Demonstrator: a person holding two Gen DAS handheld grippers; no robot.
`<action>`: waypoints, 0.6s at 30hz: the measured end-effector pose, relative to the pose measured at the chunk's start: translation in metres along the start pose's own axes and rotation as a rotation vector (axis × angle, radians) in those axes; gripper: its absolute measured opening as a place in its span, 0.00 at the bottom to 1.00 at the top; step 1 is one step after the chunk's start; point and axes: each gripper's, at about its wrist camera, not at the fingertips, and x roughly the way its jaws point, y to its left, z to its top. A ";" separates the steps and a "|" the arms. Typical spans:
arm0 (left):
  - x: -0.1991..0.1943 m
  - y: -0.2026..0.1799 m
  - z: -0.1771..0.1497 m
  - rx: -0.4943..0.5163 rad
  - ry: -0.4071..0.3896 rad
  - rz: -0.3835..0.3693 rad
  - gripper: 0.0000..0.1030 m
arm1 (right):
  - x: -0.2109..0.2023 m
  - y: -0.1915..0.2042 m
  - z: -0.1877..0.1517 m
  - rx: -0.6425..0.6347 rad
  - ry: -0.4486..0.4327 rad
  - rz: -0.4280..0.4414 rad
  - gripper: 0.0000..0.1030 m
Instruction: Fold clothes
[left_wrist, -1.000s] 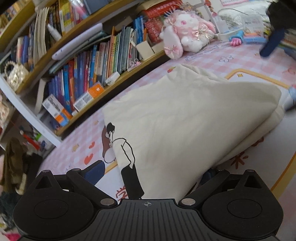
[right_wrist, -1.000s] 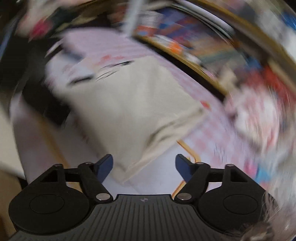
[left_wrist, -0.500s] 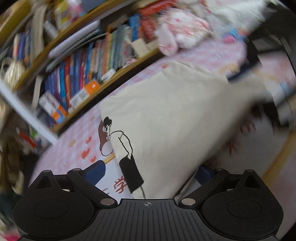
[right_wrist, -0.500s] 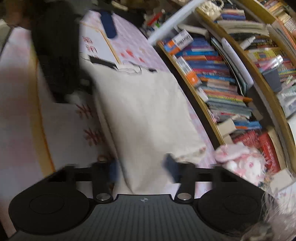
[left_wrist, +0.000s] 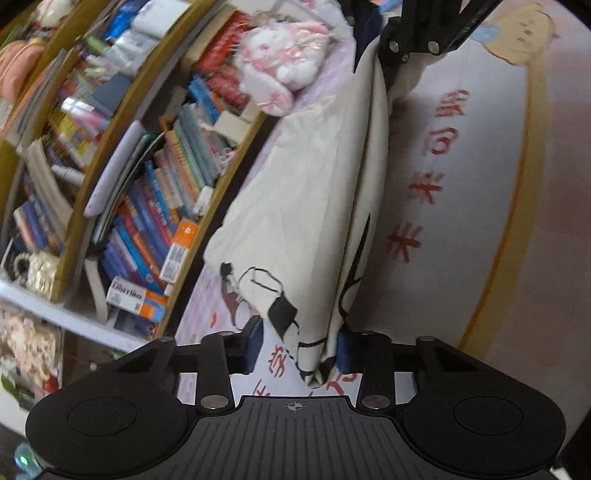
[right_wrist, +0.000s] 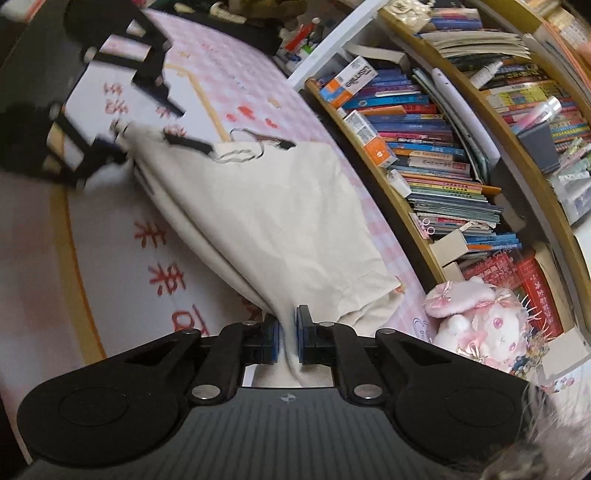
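A cream T-shirt (left_wrist: 314, 206) with a black cartoon print lies folded along the mat beside the bookshelf; it also shows in the right wrist view (right_wrist: 266, 221). My left gripper (left_wrist: 299, 347) stands partly open around the printed end of the shirt, cloth bunched between its blue pads. My right gripper (right_wrist: 286, 338) is shut on the other end of the shirt, and the cloth rises into it. Each gripper shows at the far end of the other's view.
A pink and white mat (left_wrist: 461, 184) with red characters and an orange border covers the surface. A wooden bookshelf (right_wrist: 443, 147) packed with books runs along one side. A pink plush rabbit (right_wrist: 484, 325) sits by the shelf near my right gripper.
My right gripper has come down onto the shirt's end and shut on it. My left gripper has narrowed around the printed end, and the shirt's edge is lifted and drawn into a ridge.
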 end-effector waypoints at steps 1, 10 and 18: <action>0.000 -0.003 -0.001 0.024 -0.008 -0.008 0.31 | 0.001 0.004 -0.002 -0.019 0.006 -0.007 0.13; -0.005 -0.002 -0.003 0.047 -0.019 -0.113 0.06 | 0.006 0.019 -0.015 -0.094 0.059 0.040 0.08; -0.052 0.039 -0.004 -0.085 -0.010 -0.261 0.06 | -0.024 -0.009 -0.007 0.077 0.085 0.259 0.06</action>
